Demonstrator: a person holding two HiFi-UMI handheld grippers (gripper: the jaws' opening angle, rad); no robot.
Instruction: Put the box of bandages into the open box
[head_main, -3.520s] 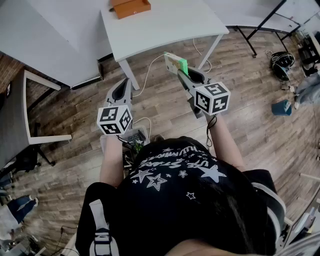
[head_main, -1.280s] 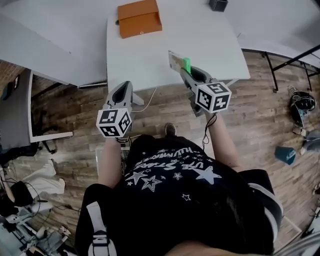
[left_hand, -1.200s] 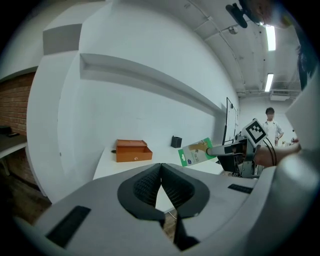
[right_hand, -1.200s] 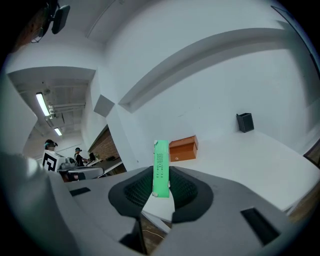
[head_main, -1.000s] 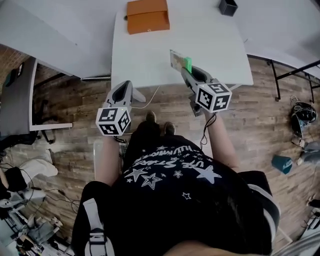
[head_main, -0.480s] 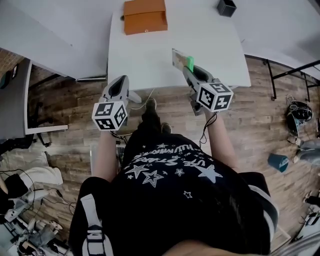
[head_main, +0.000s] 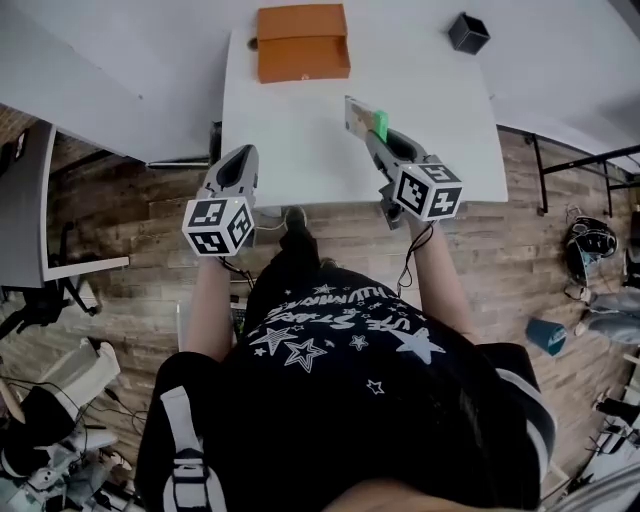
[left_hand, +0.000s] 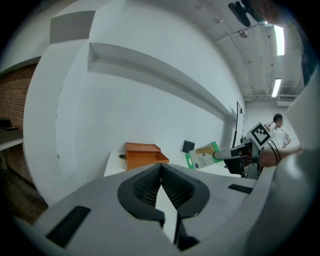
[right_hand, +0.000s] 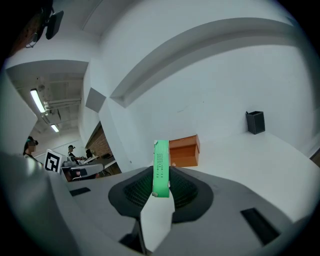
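The open orange box (head_main: 303, 42) stands at the far side of the white table (head_main: 300, 130). My right gripper (head_main: 374, 132) is shut on the box of bandages (head_main: 361, 117), a flat green and white pack held on edge above the table's middle, well short of the orange box. In the right gripper view the pack's green edge (right_hand: 160, 167) stands upright between the pads, with the orange box (right_hand: 184, 151) beyond it. My left gripper (head_main: 240, 157) hovers over the table's near left edge, shut and holding nothing. The left gripper view shows the orange box (left_hand: 145, 155) and the held pack (left_hand: 202, 155).
A small black container (head_main: 468, 32) sits at the table's far right corner. Wooden floor lies below the near edge, with a grey desk (head_main: 25, 200) at the left and bags (head_main: 585, 240) on the floor at the right. A white wall rises behind the table.
The person has stepped toward the table: both grippers, earlier over the floor, now reach over its near part. The right gripper's hold on the pack is unchanged.
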